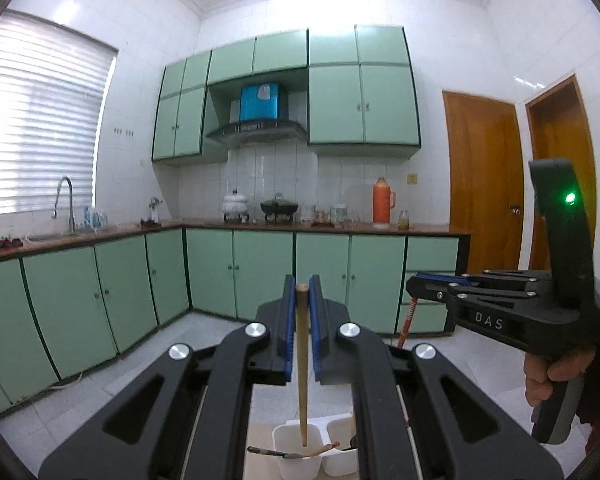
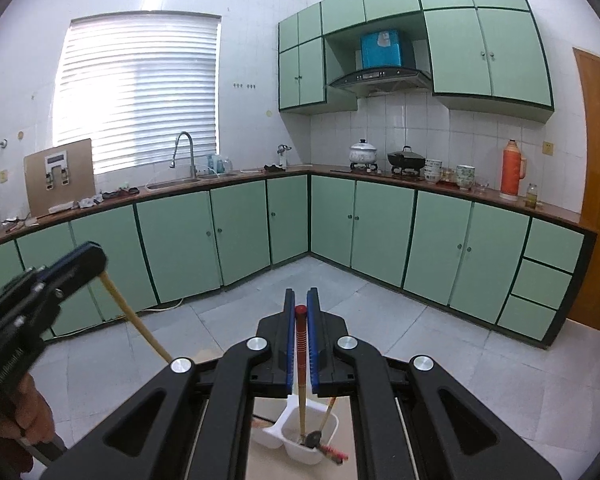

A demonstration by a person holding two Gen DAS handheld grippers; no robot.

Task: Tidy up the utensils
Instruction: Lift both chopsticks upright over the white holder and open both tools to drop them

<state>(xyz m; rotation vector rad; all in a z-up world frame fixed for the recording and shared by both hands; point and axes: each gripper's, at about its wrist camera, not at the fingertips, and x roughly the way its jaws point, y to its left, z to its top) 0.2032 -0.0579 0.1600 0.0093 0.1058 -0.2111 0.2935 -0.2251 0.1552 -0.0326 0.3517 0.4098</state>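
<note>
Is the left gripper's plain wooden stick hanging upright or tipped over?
Upright: the wooden stick is clamped in the left gripper, hanging down over the white holder.

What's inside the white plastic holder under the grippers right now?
The white holder has two compartments. One holds a dark-headed utensil and a slanting stick; a red-patterned one lies over its rim. The linkage hides the other compartment.

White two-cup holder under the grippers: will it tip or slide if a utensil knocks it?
The white holder looks like thin, light plastic, so a sideways knock would probably slide it. Leaning utensils overhang its rim and may lever it toward tipping. Its twin-cup base looks fairly wide, which should help.
</note>
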